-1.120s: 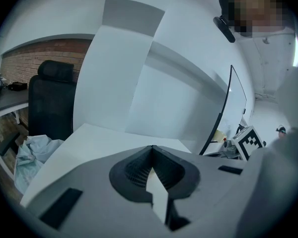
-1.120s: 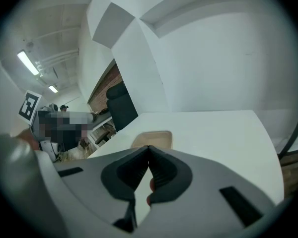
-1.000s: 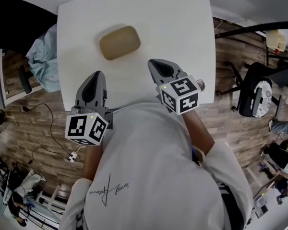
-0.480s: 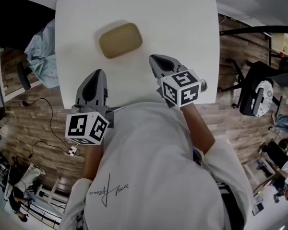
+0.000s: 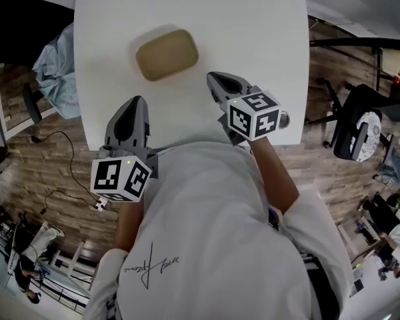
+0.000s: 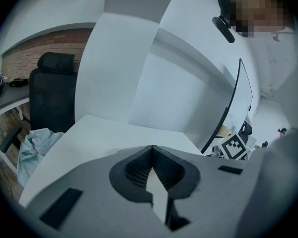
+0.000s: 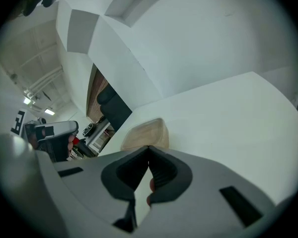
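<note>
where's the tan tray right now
In the head view the tan tray lies on the white table, left of centre, beyond the left gripper and right gripper.

The bench (image 5: 253, 25) has a smooth, matt white top. The rounded tray (image 5: 167, 55) on it is tan and matt, with a dull, even surface. Whether it is wood or plastic cannot be told. The left tongs (image 6: 151, 148) and right tongs (image 7: 149, 147) are shells of matt grey plastic, lined inside with black ribbed pads that look rubbery. The floor (image 5: 47, 172) is brown wood planking with a rough grain. The person's shirt (image 5: 207, 245) is soft white cloth.
</note>
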